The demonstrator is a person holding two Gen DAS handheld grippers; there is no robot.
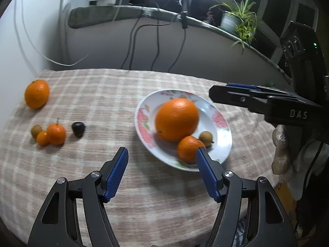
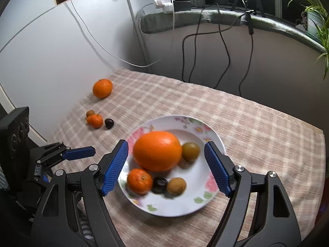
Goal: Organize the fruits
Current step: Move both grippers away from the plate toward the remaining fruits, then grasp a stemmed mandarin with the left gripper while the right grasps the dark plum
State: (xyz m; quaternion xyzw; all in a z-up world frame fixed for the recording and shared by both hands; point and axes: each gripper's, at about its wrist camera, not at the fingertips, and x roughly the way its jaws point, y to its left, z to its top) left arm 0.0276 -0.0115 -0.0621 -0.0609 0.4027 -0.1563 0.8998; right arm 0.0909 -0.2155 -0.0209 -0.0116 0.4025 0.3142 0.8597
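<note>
A flowered white plate [image 2: 213, 142] on the checked cloth holds a large orange [image 2: 157, 150], a small tangerine [image 2: 139, 180], a dark fruit [image 2: 160, 184] and two brown longans [image 2: 190, 151]. My right gripper [image 2: 166, 144] hovers open over the plate, its pads clear of the fruit. My left gripper [image 1: 162, 151] stands open over the cloth at the plate's near-left rim [image 1: 141, 111], with nothing between its fingers. Far left on the cloth lie an orange [image 1: 37, 93], two small tangerines [image 1: 56, 131], a longan [image 1: 36, 130] and a dark fruit [image 1: 78, 128].
Cables [image 2: 224, 47] hang down the wall behind the table. A sill carries a power strip [image 2: 164, 3] and a potted plant [image 1: 236, 20]. A white panel [image 2: 51, 51] borders the table's left side. A hand [image 1: 279, 150] shows at the right gripper's handle.
</note>
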